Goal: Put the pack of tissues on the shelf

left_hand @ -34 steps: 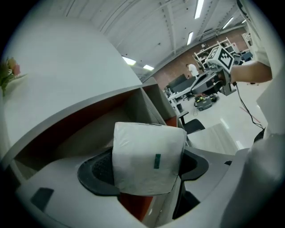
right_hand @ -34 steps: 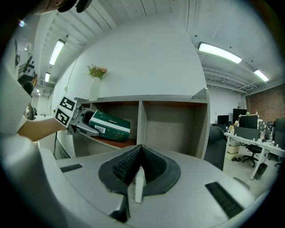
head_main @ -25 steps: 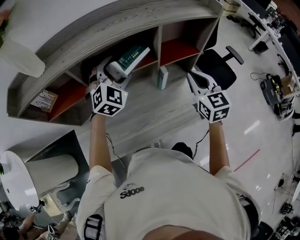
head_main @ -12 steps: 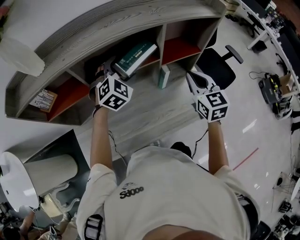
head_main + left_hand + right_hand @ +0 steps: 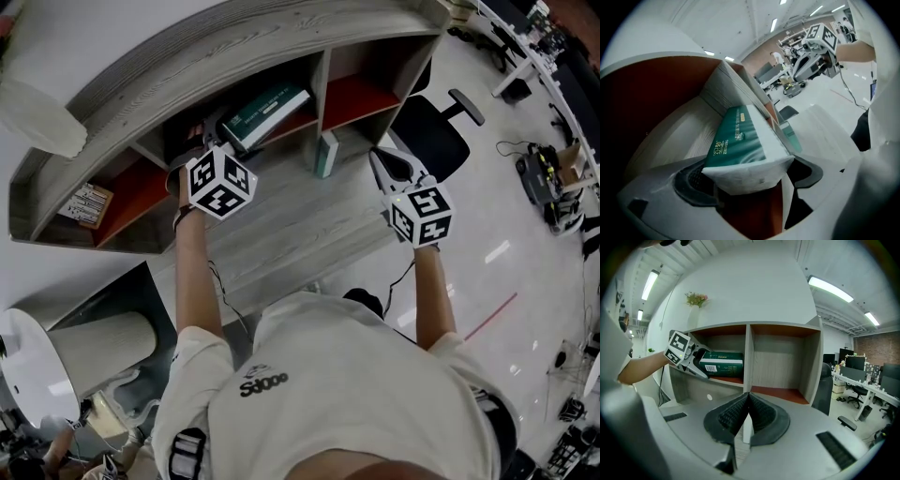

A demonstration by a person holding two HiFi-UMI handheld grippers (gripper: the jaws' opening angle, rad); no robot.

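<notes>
green tissue pack (image 5: 267,105) (barcode end outward), flat — on shelf (image 5: 234,49)

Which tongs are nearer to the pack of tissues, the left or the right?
Left. The pack of tissues lies between the left tongs' jaws, which have just been opening. The right tongs, shut, hang apart to its right.

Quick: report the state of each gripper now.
Left gripper: open, jaws have just been opening, tissue pack between them, unclamped.
Right gripper: shut, empty.
</notes>
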